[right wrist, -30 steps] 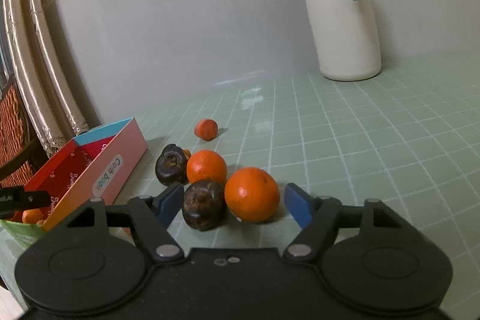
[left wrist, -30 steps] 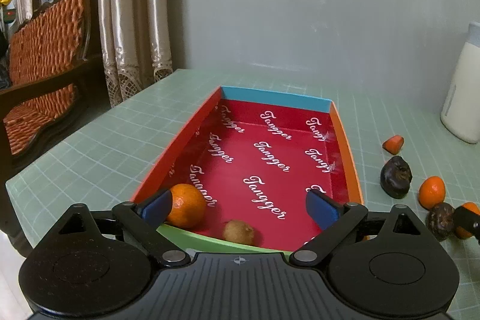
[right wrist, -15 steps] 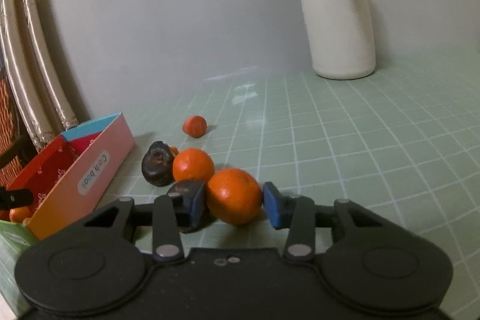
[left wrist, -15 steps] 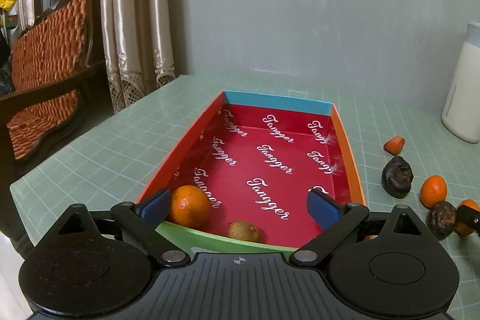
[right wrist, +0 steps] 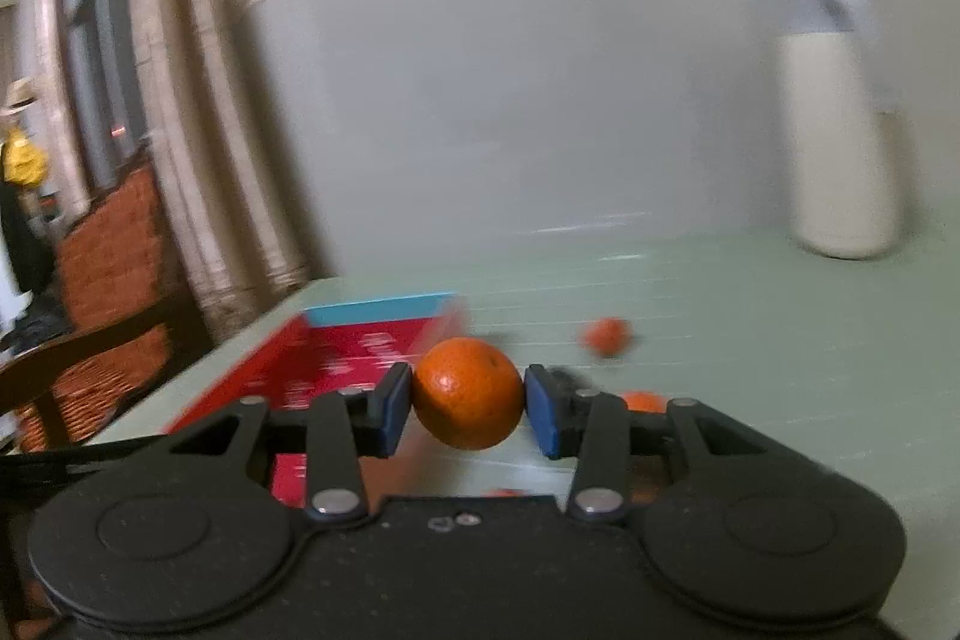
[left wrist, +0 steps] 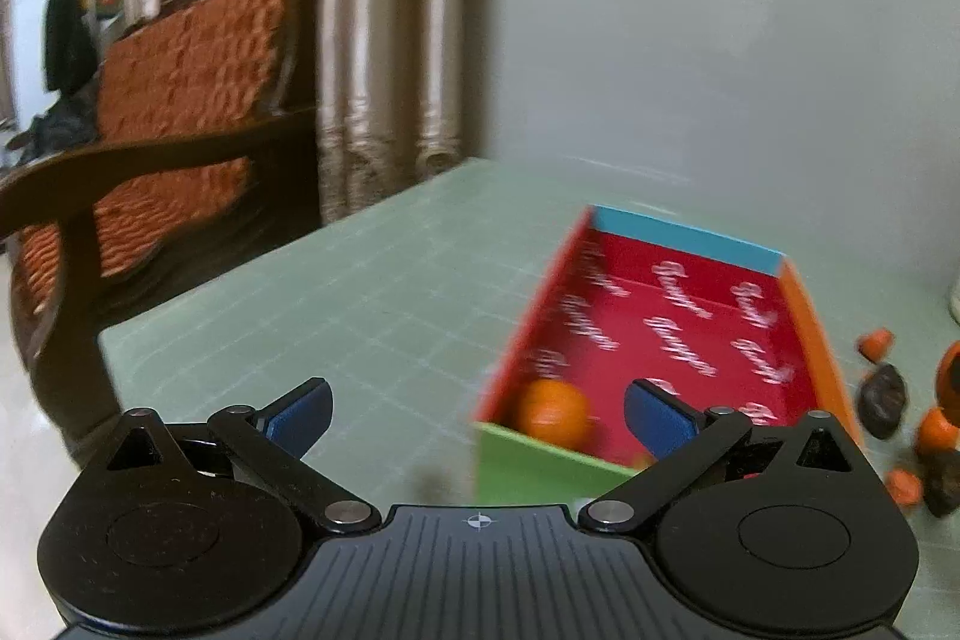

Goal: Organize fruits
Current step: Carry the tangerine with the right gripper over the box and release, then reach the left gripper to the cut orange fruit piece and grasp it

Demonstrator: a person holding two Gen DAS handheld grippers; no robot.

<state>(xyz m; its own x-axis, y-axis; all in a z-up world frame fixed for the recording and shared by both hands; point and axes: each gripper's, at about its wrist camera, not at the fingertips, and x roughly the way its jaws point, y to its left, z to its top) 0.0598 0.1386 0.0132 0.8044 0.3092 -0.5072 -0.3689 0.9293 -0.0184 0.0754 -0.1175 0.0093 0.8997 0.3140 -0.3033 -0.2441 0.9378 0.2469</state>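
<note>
Bare green gridded desk left of the red-lined cardboard box, left gripper jaws wide open, right gripper jaws pinching a round, dimpled orange tangerine

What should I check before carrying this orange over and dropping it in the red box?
1. Grip: right claw is shut on the orange, a pad against each side. Ok.
2. Lift: the orange is off the table, apart from the loose fruit behind it. Ok.
3. Landing room: the red box holds one orange at its near end; most of the floor is bare. Ok.
4. Left claw: open, holding nothing, aimed left of the box over its near corner. Ok.
5. Position over the box: the box lies ahead and to the left; the view is blurred. Cannot tell.
</note>
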